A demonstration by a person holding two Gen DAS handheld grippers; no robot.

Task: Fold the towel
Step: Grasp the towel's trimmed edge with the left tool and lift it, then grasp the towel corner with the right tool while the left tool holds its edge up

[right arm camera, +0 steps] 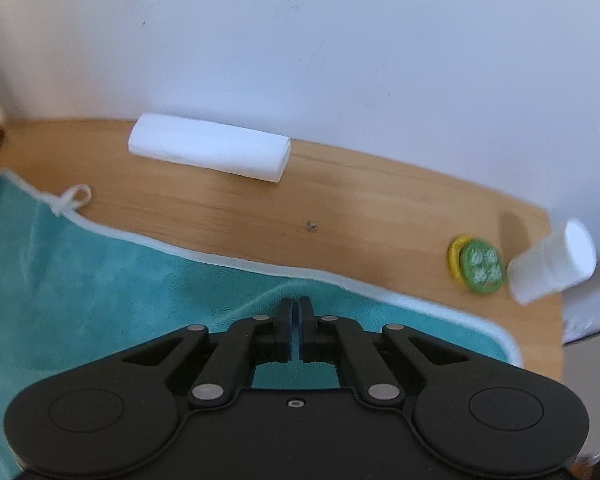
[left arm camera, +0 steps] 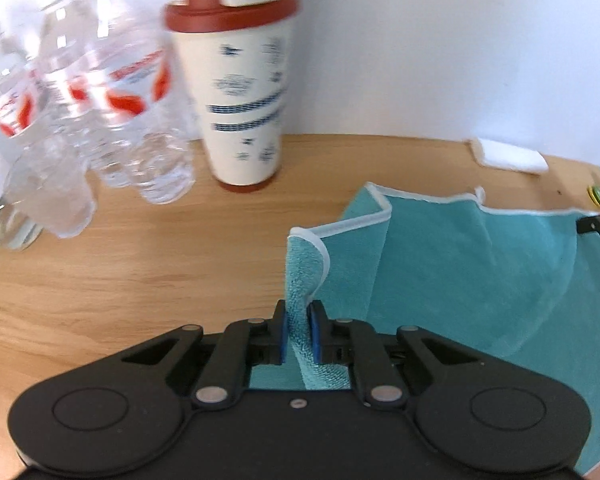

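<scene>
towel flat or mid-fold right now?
Mid-fold. The left gripper pinches a lifted corner of the towel; the right gripper is shut on another fold. The rest lies rumpled on the table.

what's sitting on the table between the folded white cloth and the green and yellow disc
Bare wood apart from one tiny dark speck, seen in the right wrist view, between the white cloth and the disc.

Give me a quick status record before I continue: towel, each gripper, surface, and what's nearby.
towel: teal towel with white trim, partly lifted and creased, left corner curled over
left gripper: shut on towel, cloth bunched between the blue pads
right gripper: jaws closed at the towel's far edge, a thin fold seemingly between them
surface: wooden table
left side: tumbler, water bottles
right side: white folded cloth, green disc, white container
</scene>
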